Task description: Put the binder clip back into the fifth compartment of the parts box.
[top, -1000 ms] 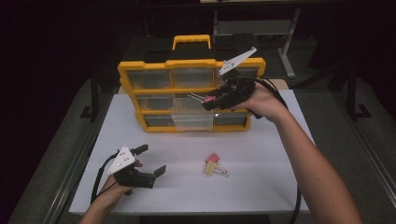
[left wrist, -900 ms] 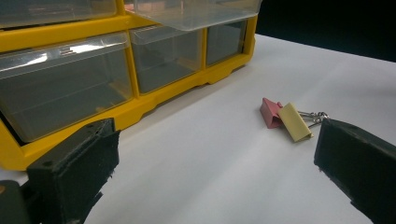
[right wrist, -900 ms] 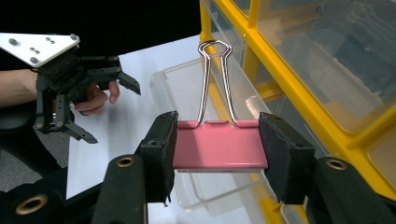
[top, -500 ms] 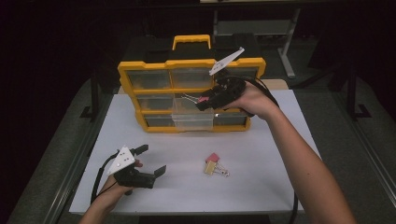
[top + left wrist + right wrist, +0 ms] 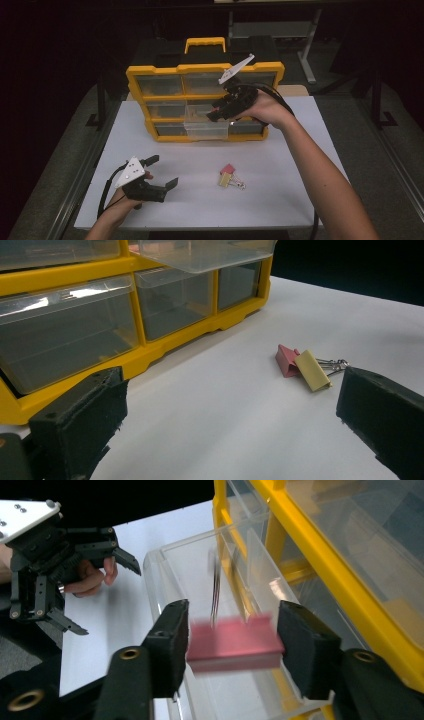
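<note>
The right tongs (image 5: 230, 630) hang over the open drawer (image 5: 165, 565) with a pink clip (image 5: 232, 647) between their jaws, which have just been widening; blurred, it seems loose. The left tongs (image 5: 162, 172) rest wide open, empty, on the desk (image 5: 280, 200).

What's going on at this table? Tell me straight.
A person is putting binder clips away in a yellow organizer. The right gripper hangs over its pulled-out clear drawer with a pink clip between jaws that have just been opening; the clip is blurred, so whether it is gripped is unclear. The left gripper rests open on the white table, near a pink-and-yellow pair of clips.
</note>
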A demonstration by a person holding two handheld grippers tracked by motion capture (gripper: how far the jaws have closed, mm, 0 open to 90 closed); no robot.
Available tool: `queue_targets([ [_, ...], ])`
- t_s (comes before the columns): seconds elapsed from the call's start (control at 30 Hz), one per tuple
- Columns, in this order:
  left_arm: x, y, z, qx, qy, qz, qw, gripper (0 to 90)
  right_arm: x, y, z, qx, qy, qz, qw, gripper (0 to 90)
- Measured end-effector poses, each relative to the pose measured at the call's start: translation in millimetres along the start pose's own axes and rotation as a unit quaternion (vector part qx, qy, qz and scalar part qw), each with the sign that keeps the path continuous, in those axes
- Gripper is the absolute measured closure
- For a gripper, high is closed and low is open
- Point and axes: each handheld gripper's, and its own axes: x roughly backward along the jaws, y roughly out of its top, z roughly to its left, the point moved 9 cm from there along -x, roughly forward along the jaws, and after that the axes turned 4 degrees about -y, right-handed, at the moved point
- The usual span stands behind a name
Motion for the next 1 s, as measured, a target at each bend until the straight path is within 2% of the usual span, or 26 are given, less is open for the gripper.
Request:
queue_targets([
  [0.13, -0.3, 0.0, -0.4, 0.0, 0.0, 0.0, 1.0, 0.0, 2.1, 2.0, -0.3, 0.004, -0.001, -0.009, 0.9999, 42.3],
  [0.53, -1.6, 0.2, -1.9, 0.006, -0.002, -0.004, 1.0, 0.0, 22.2, 1.4, 1.6, -0.008, -0.002, -0.023, 0.9997, 40.7],
  [0.6, -1.3, -0.1, -1.3, 0.002, -0.001, -0.001, 1.0, 0.0, 25.1, 0.5, 3.5, -0.01, -0.001, -0.022, 0.9997, 39.7],
  [1.0, -1.3, -0.7, -1.1, 0.005, -0.001, -0.002, 1.0, 0.0, 38.0, -10.8, 5.1, -0.017, 0.0, -0.025, 0.9995, 32.9],
])
